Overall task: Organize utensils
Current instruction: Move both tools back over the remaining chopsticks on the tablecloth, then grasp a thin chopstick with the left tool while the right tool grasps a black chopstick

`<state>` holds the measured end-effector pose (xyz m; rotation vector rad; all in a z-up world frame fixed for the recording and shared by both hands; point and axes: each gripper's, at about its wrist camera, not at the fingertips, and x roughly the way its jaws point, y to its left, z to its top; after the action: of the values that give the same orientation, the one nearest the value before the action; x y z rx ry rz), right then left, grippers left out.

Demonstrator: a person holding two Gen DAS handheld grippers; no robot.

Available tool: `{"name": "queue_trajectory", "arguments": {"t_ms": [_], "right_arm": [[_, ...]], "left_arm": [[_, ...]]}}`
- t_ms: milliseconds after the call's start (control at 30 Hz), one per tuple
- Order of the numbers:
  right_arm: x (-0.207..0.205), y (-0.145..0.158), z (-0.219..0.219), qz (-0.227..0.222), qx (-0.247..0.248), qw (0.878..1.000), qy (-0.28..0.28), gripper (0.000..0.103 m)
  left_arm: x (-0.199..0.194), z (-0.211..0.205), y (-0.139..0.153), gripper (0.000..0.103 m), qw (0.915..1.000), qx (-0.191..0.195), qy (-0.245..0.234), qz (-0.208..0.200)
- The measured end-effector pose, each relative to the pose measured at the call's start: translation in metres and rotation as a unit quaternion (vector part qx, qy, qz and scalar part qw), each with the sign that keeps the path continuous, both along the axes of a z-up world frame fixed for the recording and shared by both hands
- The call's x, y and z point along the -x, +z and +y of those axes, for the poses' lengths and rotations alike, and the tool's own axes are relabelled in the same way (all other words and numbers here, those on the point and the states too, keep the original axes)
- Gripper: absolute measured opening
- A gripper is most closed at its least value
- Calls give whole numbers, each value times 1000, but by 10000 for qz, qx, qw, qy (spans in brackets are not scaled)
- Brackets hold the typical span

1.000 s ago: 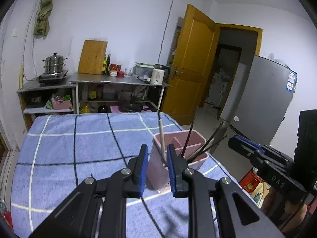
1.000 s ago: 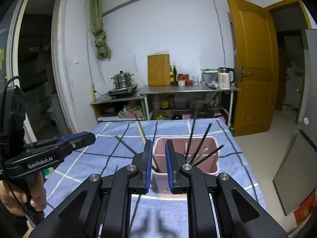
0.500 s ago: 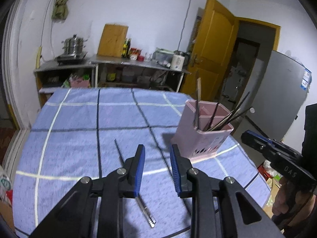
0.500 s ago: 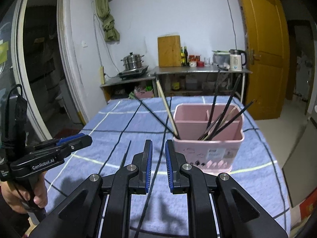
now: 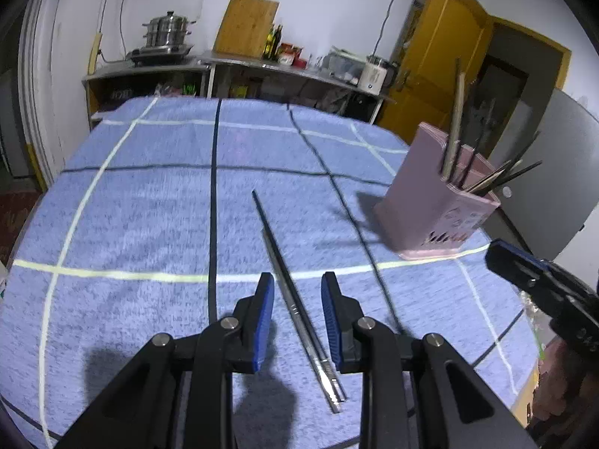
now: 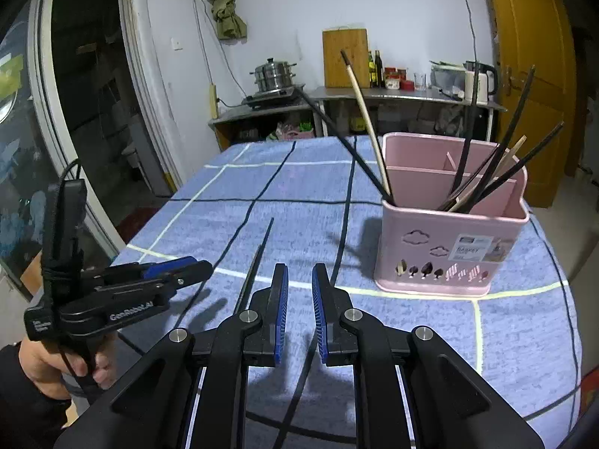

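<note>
Blue checked cloth covers the table. At the lower centre of the left wrist view, the left gripper is spread, and a dark metal chopstick lies flat between its jaws, not yet pinched. To do this step well, I think it should lower and close near the thick end. The right gripper is narrowly parted and empty. The pink utensil holder stands at the right, holding other chopsticks.

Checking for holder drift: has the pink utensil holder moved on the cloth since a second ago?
Cannot tell. The pink utensil holder sits just beyond the cloth's pale line, but only the cameras clearly moved.
</note>
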<state>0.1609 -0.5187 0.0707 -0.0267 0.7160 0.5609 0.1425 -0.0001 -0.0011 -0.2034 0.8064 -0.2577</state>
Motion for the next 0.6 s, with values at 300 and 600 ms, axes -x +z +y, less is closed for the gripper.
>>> {"name": "queue_trajectory", "arguments": {"t_ms": [300,600], "right_arm": [[-11,-23,6,270,67,9995,133,13],[-22,-34,10,402,20,9991,157,13]], "left_arm": [[-25,-8,-38,27,9987,-53,105,492],[-29,-16,-46,29,9981,-384,208,426]]}}
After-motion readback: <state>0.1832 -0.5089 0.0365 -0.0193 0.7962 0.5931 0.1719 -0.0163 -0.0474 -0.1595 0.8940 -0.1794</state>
